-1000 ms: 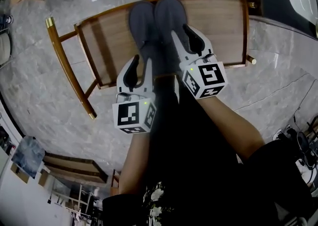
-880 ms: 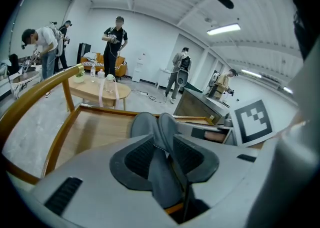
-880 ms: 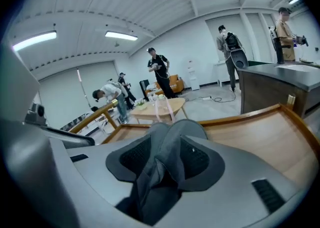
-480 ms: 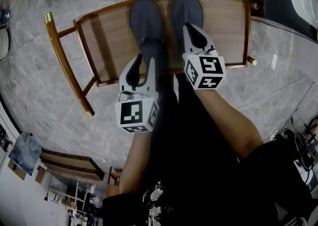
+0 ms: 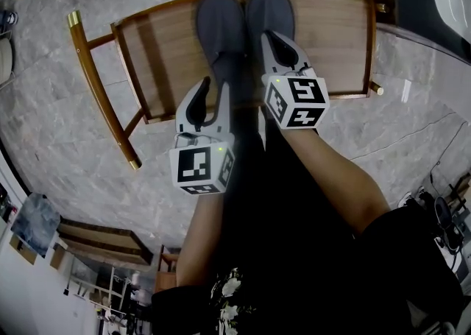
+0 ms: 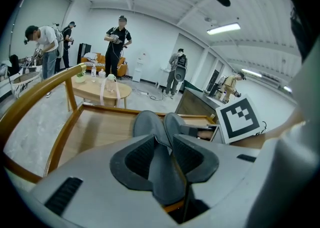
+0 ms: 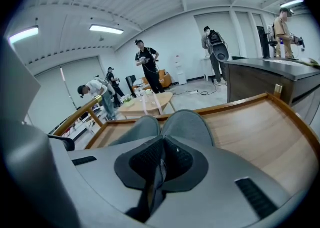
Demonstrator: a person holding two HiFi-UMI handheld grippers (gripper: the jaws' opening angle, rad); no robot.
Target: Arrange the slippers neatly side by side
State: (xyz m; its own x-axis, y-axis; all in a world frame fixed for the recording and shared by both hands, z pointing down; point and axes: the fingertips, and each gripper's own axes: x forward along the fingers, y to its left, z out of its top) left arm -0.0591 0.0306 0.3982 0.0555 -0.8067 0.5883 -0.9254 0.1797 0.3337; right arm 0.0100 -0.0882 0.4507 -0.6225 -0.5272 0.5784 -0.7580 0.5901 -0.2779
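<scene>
Left hand-held gripper [image 5: 215, 85] and right hand-held gripper [image 5: 269, 34] reach over the rimmed wooden table [image 5: 165, 61]. On it lie the grey left slipper [image 5: 219, 24] and right slipper [image 5: 271, 8], side by side, touching, toes away from the operator. Left unit: clamped across the left slipper's heel. Right unit: jaws just closed, pinching the right slipper's thin heel edge.

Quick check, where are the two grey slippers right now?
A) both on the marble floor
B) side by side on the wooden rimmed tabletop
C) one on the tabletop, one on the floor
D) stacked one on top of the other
B: the left slipper and the right slipper lie close beside each other, toes pointing the same way, on the wooden tabletop inside its raised rim.
</scene>
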